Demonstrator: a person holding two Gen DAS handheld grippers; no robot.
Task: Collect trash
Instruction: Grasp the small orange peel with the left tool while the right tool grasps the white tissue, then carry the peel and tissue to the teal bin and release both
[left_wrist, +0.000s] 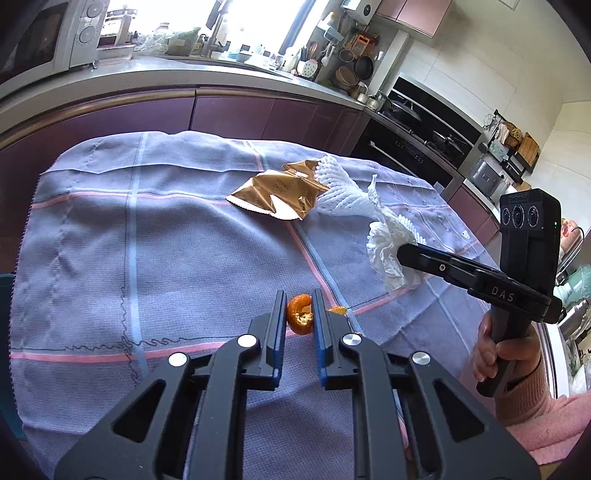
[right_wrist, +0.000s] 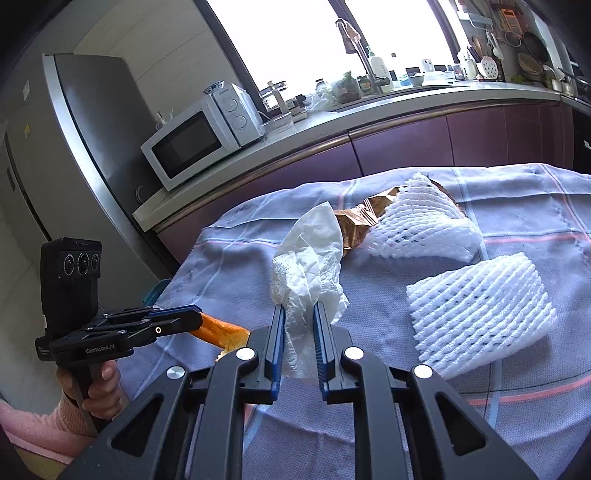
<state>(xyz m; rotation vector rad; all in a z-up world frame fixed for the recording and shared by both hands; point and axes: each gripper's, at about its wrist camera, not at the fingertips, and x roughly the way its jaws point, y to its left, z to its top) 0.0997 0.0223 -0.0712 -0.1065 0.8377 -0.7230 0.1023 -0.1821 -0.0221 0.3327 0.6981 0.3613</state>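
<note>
My left gripper (left_wrist: 299, 301) is shut on a curled orange peel (left_wrist: 300, 318) and holds it just above the checked blue-grey cloth (left_wrist: 147, 258); the peel also shows in the right wrist view (right_wrist: 218, 330). My right gripper (right_wrist: 300, 312) is shut on a crumpled white tissue (right_wrist: 308, 266), lifted off the cloth; the tissue also shows in the left wrist view (left_wrist: 388, 247). A gold foil wrapper (left_wrist: 280, 194) lies near the cloth's far side. One white foam fruit net (right_wrist: 424, 225) lies partly on the wrapper. A second foam net (right_wrist: 480, 310) lies to the right.
A purple-fronted counter (right_wrist: 369, 122) with a white microwave (right_wrist: 199, 142) and sink clutter runs behind the table. A steel fridge (right_wrist: 59, 155) stands at the left. A stove and oven (left_wrist: 417, 140) stand at the right. A teal bin edge (right_wrist: 157, 291) shows beside the table.
</note>
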